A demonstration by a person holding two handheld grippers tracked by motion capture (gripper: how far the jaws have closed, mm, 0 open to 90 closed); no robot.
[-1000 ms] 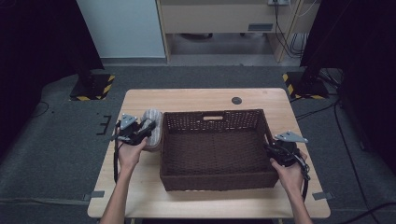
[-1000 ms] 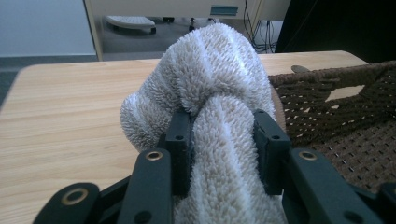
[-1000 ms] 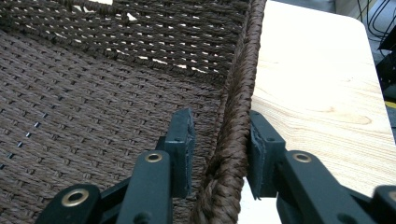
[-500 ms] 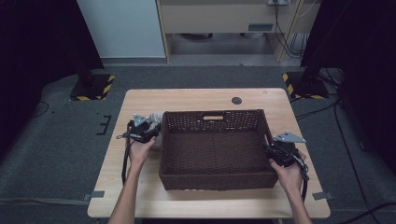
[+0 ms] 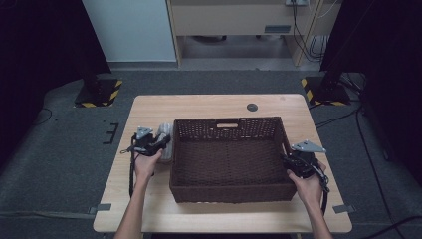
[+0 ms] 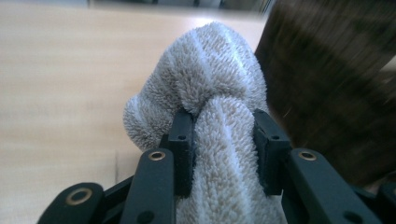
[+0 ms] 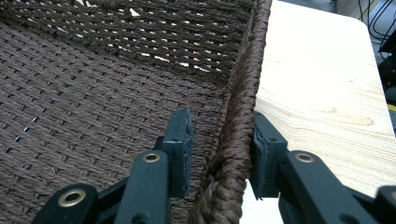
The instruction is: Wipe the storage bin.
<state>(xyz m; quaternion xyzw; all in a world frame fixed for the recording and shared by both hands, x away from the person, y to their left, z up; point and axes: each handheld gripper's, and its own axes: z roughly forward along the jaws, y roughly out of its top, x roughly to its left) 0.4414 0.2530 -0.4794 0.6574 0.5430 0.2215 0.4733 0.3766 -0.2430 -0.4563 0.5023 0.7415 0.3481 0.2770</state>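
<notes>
Our left tool [image 5: 158, 143] had carried the rolled towel [image 5: 164, 144] rightward from its spot a second earlier, so that it now sat just beside the left wall of the basket [image 5: 230, 130]. We judged this meant the towel was about to be lifted over the rim and laid inside. In the left gripper view the tool's jaws were clamped on the towel [image 6: 212, 116], the pile bulging between them. Our right tool [image 5: 292, 163] had not shifted; its jaws straddled the basket's right rim [image 7: 238, 116], pressed on the weave and steadying it. We counted one towel, one woven basket, bare inside, two tools, and one small dark disc [image 5: 252, 107] at the table's [image 5: 209, 105] far edge.
</notes>
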